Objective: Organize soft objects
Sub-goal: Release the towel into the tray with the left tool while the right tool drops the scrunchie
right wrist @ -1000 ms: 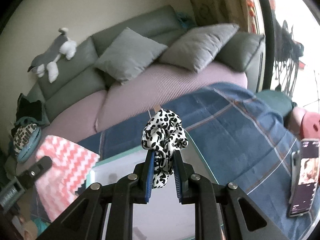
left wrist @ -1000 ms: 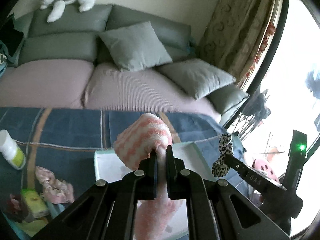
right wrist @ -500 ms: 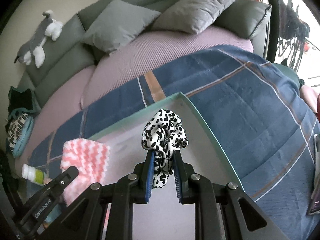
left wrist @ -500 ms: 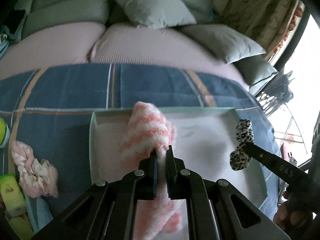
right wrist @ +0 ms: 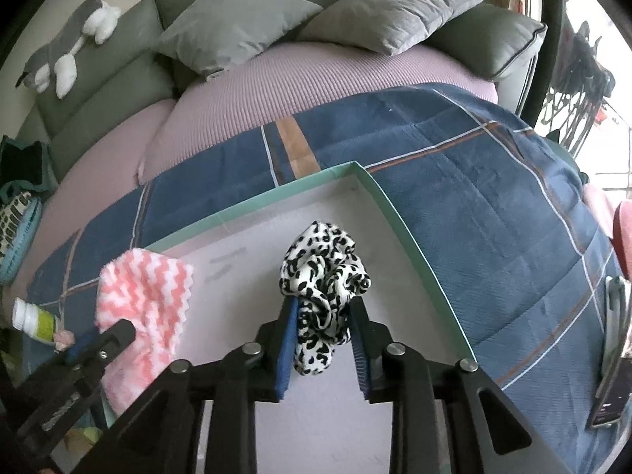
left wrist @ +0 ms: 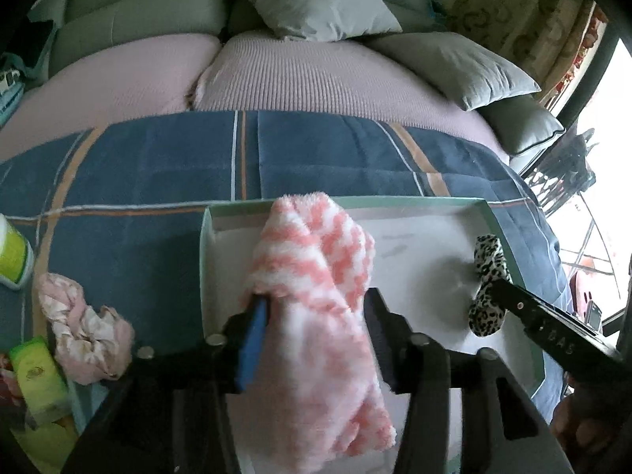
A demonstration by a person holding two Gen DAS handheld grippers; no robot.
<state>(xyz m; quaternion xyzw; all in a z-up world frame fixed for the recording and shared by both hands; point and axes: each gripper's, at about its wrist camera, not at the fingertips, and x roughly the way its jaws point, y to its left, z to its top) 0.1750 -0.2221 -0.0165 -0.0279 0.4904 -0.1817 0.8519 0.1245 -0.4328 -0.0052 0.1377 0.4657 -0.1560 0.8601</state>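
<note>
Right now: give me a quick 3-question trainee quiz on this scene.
1. True or false: the left fingers stand wide apart, one on each side of the towel.
2. What sits between the right fingers? A) sock B) leopard scrunchie C) glove
3. Fill in: the pink scrunchie lies ___ the tray.
Key: 1 true; 2 B; 3 outside.

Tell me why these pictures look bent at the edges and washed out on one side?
Both views come through fisheye lenses, so the sofa bulges and dark corners ring each picture. In the left wrist view, the window is blown out white and the pink towel looks slightly smeared. In the right wrist view, the leopard scrunchie is sharp, with glare at the right edge.
</note>
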